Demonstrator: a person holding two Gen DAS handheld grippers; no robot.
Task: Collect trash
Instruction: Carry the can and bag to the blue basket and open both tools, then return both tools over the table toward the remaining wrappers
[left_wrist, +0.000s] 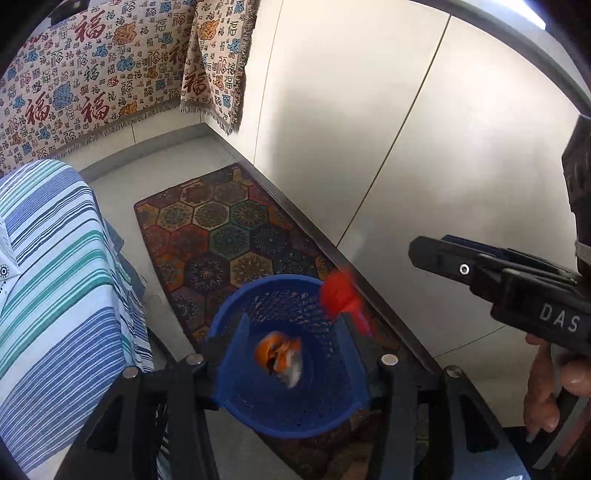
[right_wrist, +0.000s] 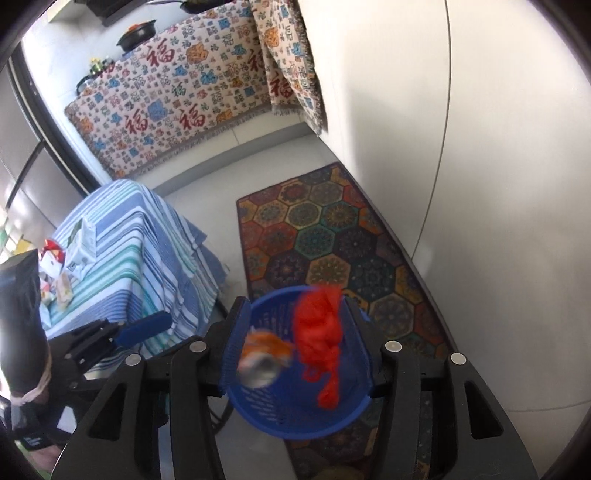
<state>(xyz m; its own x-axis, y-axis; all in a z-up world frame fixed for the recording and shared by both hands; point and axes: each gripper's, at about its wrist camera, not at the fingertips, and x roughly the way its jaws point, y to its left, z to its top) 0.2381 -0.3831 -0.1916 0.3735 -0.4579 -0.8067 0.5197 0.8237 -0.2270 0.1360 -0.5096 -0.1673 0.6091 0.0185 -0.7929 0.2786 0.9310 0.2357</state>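
A blue perforated trash basket (left_wrist: 258, 406) stands on the floor below both grippers; it also shows in the right wrist view (right_wrist: 280, 417). A blurred orange-and-white wrapper (left_wrist: 282, 356) is in the air over the basket, also seen in the right wrist view (right_wrist: 264, 356). A blurred red crumpled piece (left_wrist: 338, 291) is in the air at the basket's far rim, over its mouth in the right wrist view (right_wrist: 319, 332). My left gripper (left_wrist: 291, 332) is open and empty above the basket. My right gripper (right_wrist: 295, 325) is open and empty above it too.
A patterned hexagon rug (right_wrist: 332, 236) lies under the basket along a white cabinet wall (right_wrist: 480, 184). A table with a striped cloth (right_wrist: 147, 251) stands to the left, with packets and wrappers (right_wrist: 70, 258) on it. A patterned throw (right_wrist: 177, 96) covers the counter behind.
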